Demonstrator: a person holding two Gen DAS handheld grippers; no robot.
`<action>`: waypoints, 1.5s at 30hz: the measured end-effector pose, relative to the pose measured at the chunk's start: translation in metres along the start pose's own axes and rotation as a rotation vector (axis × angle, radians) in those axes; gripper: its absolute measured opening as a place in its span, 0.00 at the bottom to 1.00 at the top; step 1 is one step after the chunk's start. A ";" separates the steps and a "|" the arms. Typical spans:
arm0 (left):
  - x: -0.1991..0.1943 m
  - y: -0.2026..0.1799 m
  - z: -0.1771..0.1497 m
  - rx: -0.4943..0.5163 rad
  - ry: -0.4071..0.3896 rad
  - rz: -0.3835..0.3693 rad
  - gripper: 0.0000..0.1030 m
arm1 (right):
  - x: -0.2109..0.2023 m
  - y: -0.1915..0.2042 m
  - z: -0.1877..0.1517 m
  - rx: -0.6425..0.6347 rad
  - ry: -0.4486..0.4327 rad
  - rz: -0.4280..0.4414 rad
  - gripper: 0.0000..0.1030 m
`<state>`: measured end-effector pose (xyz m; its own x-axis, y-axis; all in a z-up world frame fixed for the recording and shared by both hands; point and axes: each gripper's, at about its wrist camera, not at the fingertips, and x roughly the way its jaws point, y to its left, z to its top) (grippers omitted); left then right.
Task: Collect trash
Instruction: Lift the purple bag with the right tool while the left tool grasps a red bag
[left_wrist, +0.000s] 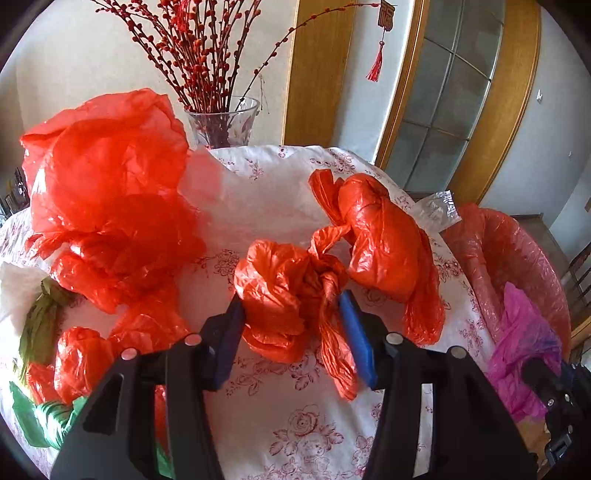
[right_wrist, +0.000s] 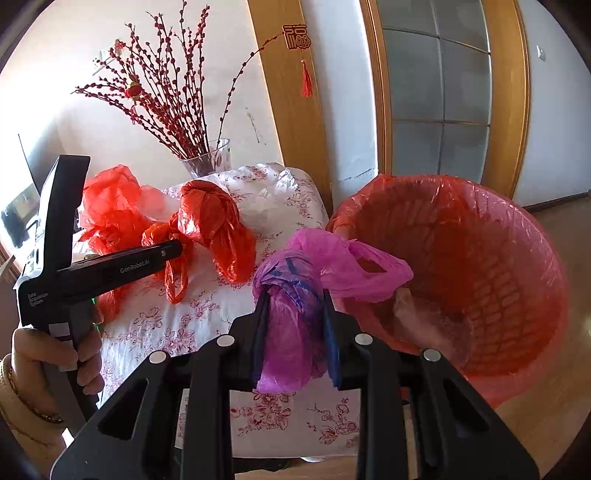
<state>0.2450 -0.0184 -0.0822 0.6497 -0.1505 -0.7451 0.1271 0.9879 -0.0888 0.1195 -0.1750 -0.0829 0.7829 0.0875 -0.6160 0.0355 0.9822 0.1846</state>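
Left wrist view looks down the left gripper, whose blue pads stand on either side of a small knotted red bag lying on the floral tablecloth. The jaws are parted around it, and both pads look to be touching the plastic, but I cannot tell whether they press it. Just beyond the gripper's right finger lies a larger tied red bag, its twisted end touching the small one. Ahead and to the left of the gripper a big loose red bag is heaped up. Nearer, beside the left finger, lie more red plastic, a green bag and an olive-green bag on white paper. Far ahead stands a glass vase of red-budded branches. Off to the right is a bin lined with a red bag.

Right wrist view shows the right gripper clamped on a crumpled pink-purple bag, which bulges above and below the pads and trails one handle to the right. Directly ahead and to the right of this gripper, close by, sits the red-lined bin beside the table, open mouth tilted toward the camera. To its left, a hand with a gold bracelet holds the left gripper reaching over the tablecloth to the red bags.
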 end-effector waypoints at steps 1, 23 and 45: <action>0.001 -0.002 0.000 0.008 -0.001 0.002 0.49 | 0.000 -0.001 0.000 0.003 0.000 0.000 0.27; -0.037 0.015 -0.008 -0.029 -0.100 -0.009 0.13 | -0.008 0.000 0.000 0.007 -0.020 0.005 0.26; -0.083 0.008 -0.004 -0.031 -0.202 -0.076 0.09 | -0.022 -0.006 0.007 0.017 -0.067 -0.015 0.27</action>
<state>0.1893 0.0018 -0.0235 0.7765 -0.2257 -0.5884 0.1604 0.9737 -0.1618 0.1069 -0.1842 -0.0651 0.8218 0.0608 -0.5665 0.0578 0.9803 0.1891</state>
